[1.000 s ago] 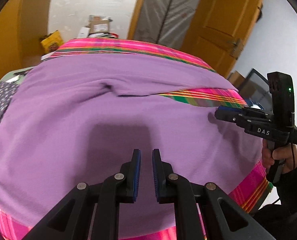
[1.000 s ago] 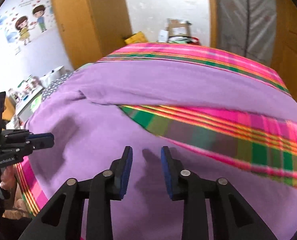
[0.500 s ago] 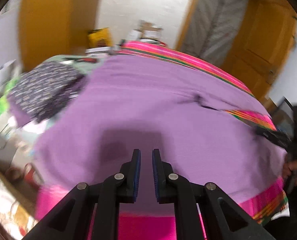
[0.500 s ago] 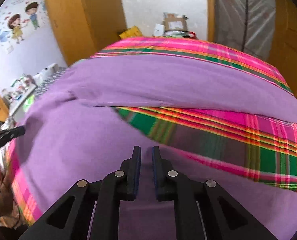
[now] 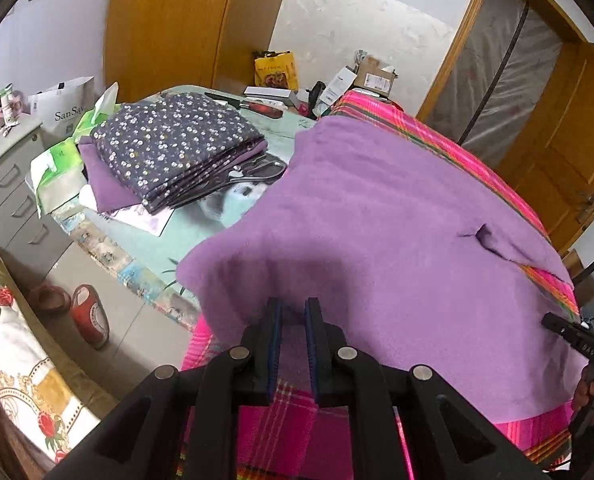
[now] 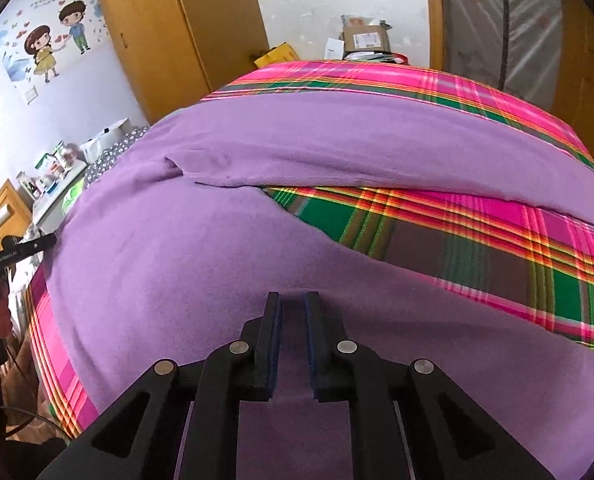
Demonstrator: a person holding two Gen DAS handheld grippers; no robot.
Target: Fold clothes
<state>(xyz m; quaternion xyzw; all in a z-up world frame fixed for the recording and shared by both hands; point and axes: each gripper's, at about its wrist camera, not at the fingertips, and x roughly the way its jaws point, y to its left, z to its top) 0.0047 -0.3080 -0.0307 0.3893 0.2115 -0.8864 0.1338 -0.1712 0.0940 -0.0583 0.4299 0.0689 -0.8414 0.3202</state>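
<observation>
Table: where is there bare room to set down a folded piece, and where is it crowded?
Free: the mint tablecloth between the purple garment and the floral pile, near the table's front edge. Also free is the plaid wedge between the garment's two purple parts. Crowded: the far end behind the floral pile, with boxes and small things.

Tall orange-brown wardrobes [image 5: 169, 24] stood against a white wall [image 5: 361, 20]. A grey drawer cabinet [image 5: 9, 188] sat left; cartoon stickers [image 6: 57, 36] decorated the wall. Plastic sheeting [image 5: 497, 68] covered a doorway.
</observation>
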